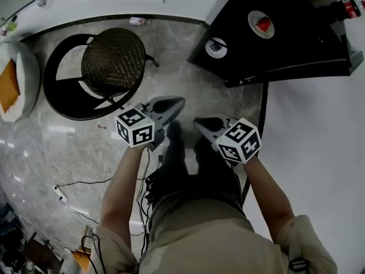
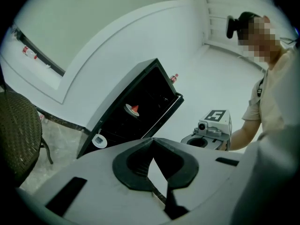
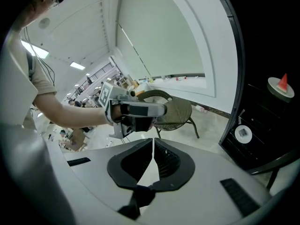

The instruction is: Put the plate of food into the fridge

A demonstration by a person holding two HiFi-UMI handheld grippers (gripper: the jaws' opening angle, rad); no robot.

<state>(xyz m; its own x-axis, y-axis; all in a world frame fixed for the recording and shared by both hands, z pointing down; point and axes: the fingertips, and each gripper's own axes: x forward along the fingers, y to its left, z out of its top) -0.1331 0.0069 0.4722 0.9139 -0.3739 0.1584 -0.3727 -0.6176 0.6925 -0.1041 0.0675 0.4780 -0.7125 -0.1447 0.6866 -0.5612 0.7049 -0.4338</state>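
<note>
This looks like a mock living space set up inside a large open work hall, not a lived-in home. In the head view a polished marble-pattern floor point(image 1: 63, 147) fills the middle. A round wicker chair point(image 1: 113, 59) stands at 11 o'clock and a cushioned white seat point(image 1: 18, 79) at 9 o'clock. At 1 o'clock a black tabletop point(image 1: 296, 50) carries a plate of red food point(image 1: 261, 24), a small white dish point(image 1: 216, 47) and bottles point(image 1: 348, 7). Loose cables point(image 1: 74, 196) trail over the floor at 8 o'clock. Plain white partition walls point(image 3: 164, 36) enclose the corner. At 9 o'clock in the right gripper view, the space opens onto a long hall point(image 3: 91, 81) with ceiling strip lights point(image 3: 77, 65) and crowded workstations.
</note>
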